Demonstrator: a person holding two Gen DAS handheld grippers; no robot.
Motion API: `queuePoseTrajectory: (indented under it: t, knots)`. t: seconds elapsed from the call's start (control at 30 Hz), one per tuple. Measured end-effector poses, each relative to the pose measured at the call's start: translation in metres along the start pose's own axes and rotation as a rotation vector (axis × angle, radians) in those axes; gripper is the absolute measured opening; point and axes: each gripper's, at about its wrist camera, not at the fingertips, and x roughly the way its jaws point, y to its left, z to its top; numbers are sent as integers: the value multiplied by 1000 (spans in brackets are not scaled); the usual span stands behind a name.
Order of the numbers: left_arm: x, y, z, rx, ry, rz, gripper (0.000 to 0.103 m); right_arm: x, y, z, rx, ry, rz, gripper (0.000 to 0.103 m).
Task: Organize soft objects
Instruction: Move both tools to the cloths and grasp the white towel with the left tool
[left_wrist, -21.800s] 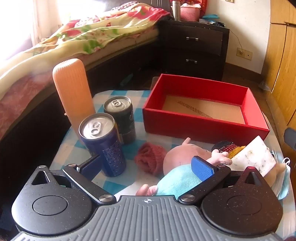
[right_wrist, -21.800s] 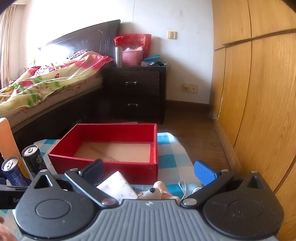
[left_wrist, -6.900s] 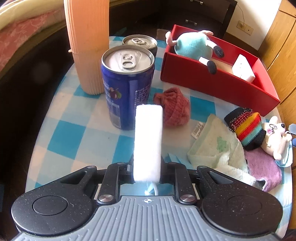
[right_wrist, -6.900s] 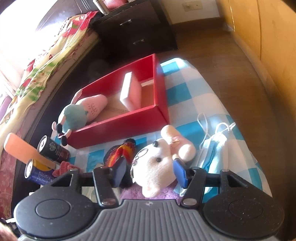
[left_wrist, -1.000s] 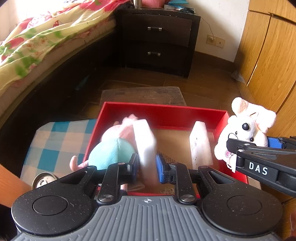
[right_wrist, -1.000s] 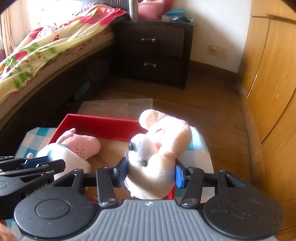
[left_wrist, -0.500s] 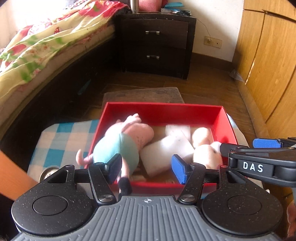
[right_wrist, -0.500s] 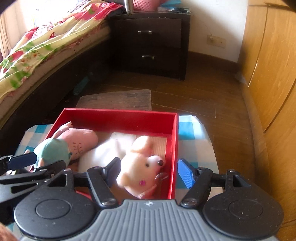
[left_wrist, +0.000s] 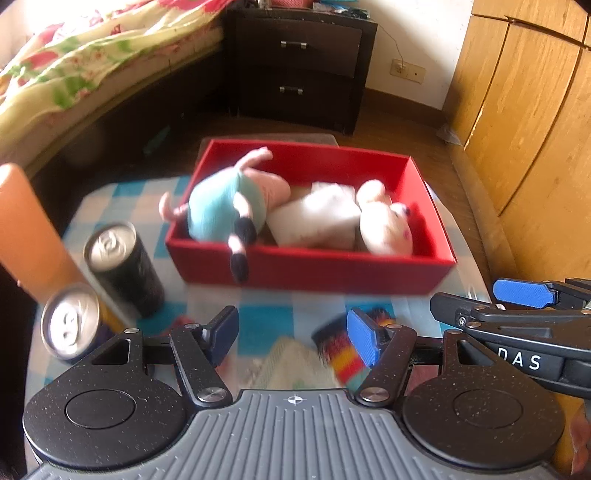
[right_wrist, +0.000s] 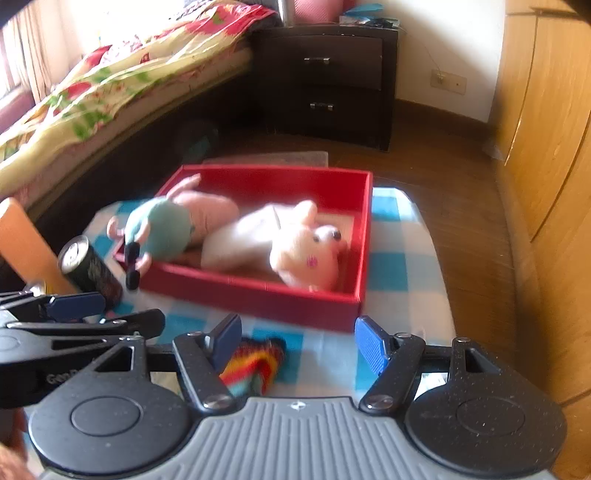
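The red box (left_wrist: 314, 271) (right_wrist: 255, 295) holds a pig plush in a teal dress (left_wrist: 225, 210) (right_wrist: 162, 225), white sponges (left_wrist: 314, 221) (right_wrist: 240, 240) and a white bear plush (left_wrist: 384, 225) (right_wrist: 306, 254). My left gripper (left_wrist: 293, 334) is open and empty, back from the box. A rainbow striped knit piece (left_wrist: 343, 354) (right_wrist: 255, 363) and a pale towel (left_wrist: 288, 363) lie below the grippers. My right gripper (right_wrist: 297, 341) is open and empty; it also shows in the left wrist view (left_wrist: 524, 295).
A black can (left_wrist: 123, 267) (right_wrist: 88, 267), a blue can (left_wrist: 70, 326) and a tall orange cylinder (left_wrist: 26, 229) stand left on the blue checked cloth (right_wrist: 399, 258). A bed, a dark nightstand (left_wrist: 299, 66) and wooden wardrobe doors (left_wrist: 524, 110) surround the table.
Both grippers have pulled back and up from the box, empty and open. The bear and the sponge stay in the box. The cans and the striped piece have come into view.
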Motion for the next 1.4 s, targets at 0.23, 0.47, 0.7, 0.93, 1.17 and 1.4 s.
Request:
queuePoseTrajectory:
  t: [0.23, 0.47, 0.7, 0.93, 1.17, 1.4]
  knots:
    - [-15, 0, -29, 11, 5, 0, 71, -10, 3, -27, -12, 34, 11, 47]
    - [-26, -4, -52, 38, 24, -13, 78, -14, 4, -55, -36, 77, 6, 47]
    - [-35, -8, -69, 71, 30, -16, 81, -18, 3, -72, -44, 105, 15, 49]
    - [-36, -8, -85, 106, 57, -36, 84, -19, -2, -77, -31, 117, 16, 53]
    - [-31, -12, -95, 158, 86, -26, 85, -17, -1, -79, -38, 142, 20, 54]
    - [-23, -2, -93, 111, 126, -45, 85, -8, -5, -80, -8, 181, 42, 55]
